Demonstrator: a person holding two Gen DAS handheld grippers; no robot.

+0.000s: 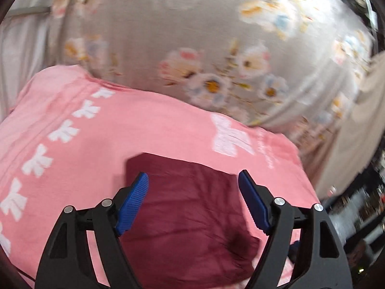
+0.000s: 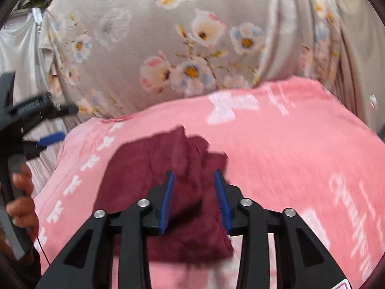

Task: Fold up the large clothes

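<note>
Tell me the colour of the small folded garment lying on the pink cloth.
Dark maroon, plain with no print. The folded garment shows best in the left wrist view.

One maroon garment (image 1: 190,216), one pink towel (image 1: 149,125), one floral sheet (image 1: 192,36), two tongs (image 1: 193,180), one hand (image 2: 22,202)

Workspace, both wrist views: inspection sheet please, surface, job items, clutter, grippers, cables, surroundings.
Surface: floral sheet, grey with pale flowers, creased.
Job's things: maroon garment lying in a folded bundle on the pink cloth, which has white bow prints; edges blurred.
Clutter: nothing seen.
Grippers: left gripper open wide above the maroon garment, nothing between its fingers. Right gripper partly open over the same garment, pads not pressing on it. A hand holds the left gripper's handle at the right view's edge.
Cables: thin dark cable below that hand.
Surroundings: pale fabric at far left; dark blurred objects at right, unreadable.
</note>
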